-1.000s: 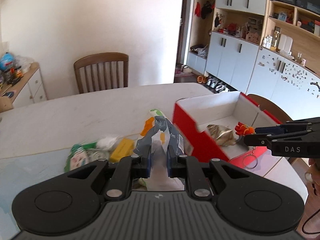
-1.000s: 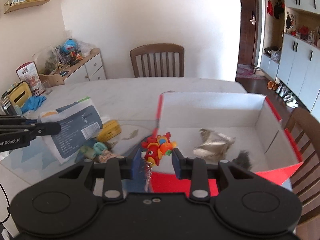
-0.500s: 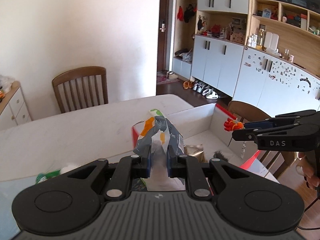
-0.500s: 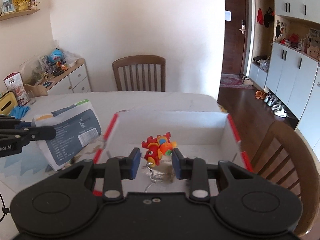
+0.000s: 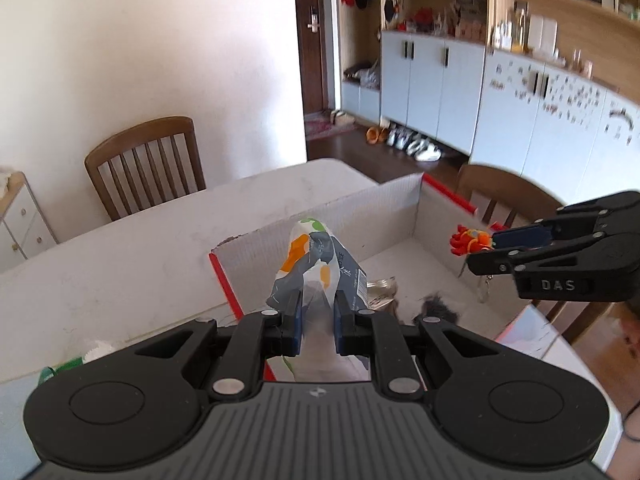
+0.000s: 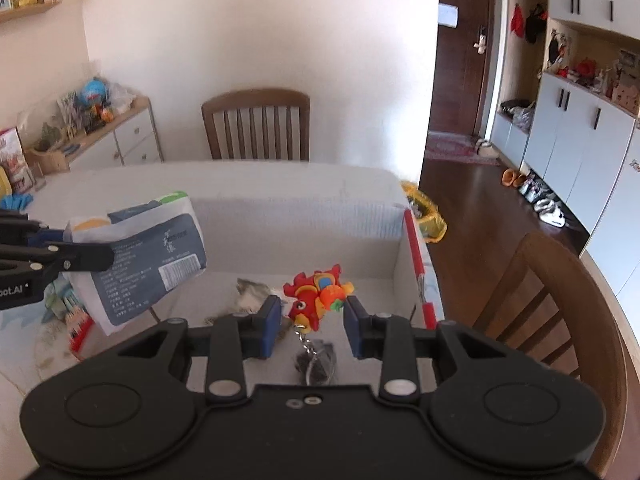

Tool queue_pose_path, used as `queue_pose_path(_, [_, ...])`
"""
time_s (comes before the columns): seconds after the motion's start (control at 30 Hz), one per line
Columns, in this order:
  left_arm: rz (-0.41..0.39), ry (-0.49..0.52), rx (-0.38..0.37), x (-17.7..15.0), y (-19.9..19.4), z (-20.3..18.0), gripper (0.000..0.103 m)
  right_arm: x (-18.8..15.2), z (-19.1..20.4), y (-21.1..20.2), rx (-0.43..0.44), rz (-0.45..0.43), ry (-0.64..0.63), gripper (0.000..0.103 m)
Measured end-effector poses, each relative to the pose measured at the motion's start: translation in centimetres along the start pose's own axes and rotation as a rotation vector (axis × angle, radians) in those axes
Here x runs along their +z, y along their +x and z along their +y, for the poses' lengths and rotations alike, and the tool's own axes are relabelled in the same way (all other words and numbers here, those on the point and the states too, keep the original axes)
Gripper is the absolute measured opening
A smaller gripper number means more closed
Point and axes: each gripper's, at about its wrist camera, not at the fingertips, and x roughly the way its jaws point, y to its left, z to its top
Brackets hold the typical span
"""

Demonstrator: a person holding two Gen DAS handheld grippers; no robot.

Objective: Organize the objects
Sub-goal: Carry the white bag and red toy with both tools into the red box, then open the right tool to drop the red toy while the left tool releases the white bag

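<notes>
Dining room, white tabletop [image 5: 120, 264] with an open red-and-white box [image 6: 320, 220] near its right end. Both grippers hang over the box, each loaded.

Left gripper [image 5: 316, 316]: jaws clamped on a grey-and-white snack bag [image 5: 316, 256], bag upright above the box's near-left corner. Right gripper [image 6: 310, 320]: jaws part closed on a red toy keychain [image 6: 316, 294], key ring dangling below, over the box floor.

Already in the box: a crumpled gold wrapper [image 5: 382, 288] and a small dark fuzzy item [image 5: 438, 306]. A few packets [image 6: 66, 306] sit on the tabletop left of the box.

Step, as I read it: carry done, drop-off pending. Next: lower each load inside the walls, part the jaws, pull back clear. Bag is floppy, so it may tip onto the wrapper; ring could snag on a pad at release.
</notes>
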Motion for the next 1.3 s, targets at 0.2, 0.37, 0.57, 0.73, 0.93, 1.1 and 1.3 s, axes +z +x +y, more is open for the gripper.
queue_pose_path(0.2, [0.057,0.062,0.064,0.2,3.0,-1.3,0.014,-0.4,0.0,1.9,0.021,0.050,-0.059,0.033])
queue_pose_path(0.37, [0.103,0.093,0.091,0.7,5.1,-2.1,0.014,-0.5,0.4,3.3,0.042,0.083,-0.117,0.033])
queue_pose_path(0.57, [0.161,0.107,0.114,0.7,7.1,-2.7,0.014,-0.4,0.4,4.8,0.061,0.132,-0.148,0.033])
queue_pose_path(0.73, [0.214,0.079,0.118,1.2,8.5,-2.3,0.014,-0.3,0.3,6.4,0.092,0.216,-0.160,0.033])
queue_pose_path(0.93, [0.262,0.024,0.099,1.2,9.2,-1.4,0.014,-0.4,-0.4,7.1,0.103,0.262,-0.126,0.033])
queue_pose_path(1.1, [0.287,0.010,0.094,0.5,9.3,-1.3,0.014,-0.4,-0.8,7.0,0.108,0.272,-0.131,0.033])
queue_pose_path(1.3, [0.297,0.003,0.077,0.4,9.3,-1.4,0.017,-0.3,-1.6,6.1,0.118,0.265,-0.111,0.034])
